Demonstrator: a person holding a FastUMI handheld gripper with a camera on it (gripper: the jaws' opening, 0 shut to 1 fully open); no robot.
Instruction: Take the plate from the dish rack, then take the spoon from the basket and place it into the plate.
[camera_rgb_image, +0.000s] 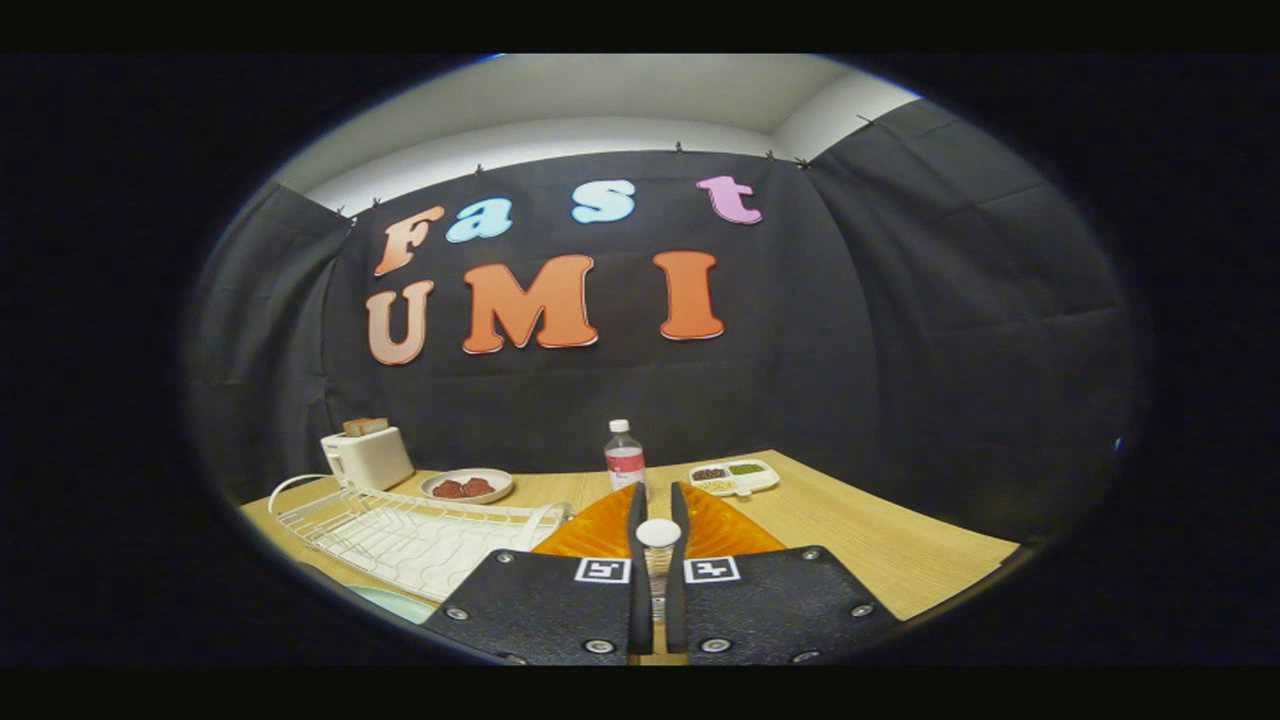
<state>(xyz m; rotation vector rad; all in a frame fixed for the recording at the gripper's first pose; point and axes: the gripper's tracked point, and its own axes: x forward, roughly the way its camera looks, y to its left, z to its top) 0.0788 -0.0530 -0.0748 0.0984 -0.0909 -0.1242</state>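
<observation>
Pinched between the nearly closed fingers of the gripper is the spoon, its round end up. Left lies the dish rack by the bench's left edge, with a plate's rim below it; ahead stands a bottle.

Wooden surface backed by black cloth wall. Far left: a white toaster with two slices of bread standing in its slots. Just beside it, a shallow bowl holding reddish-brown pieces. Centre: a clear bottle, upright, white cap and red label. To its right, apart from it, a white divided tray with dark, green and pale contents in separate compartments.
</observation>
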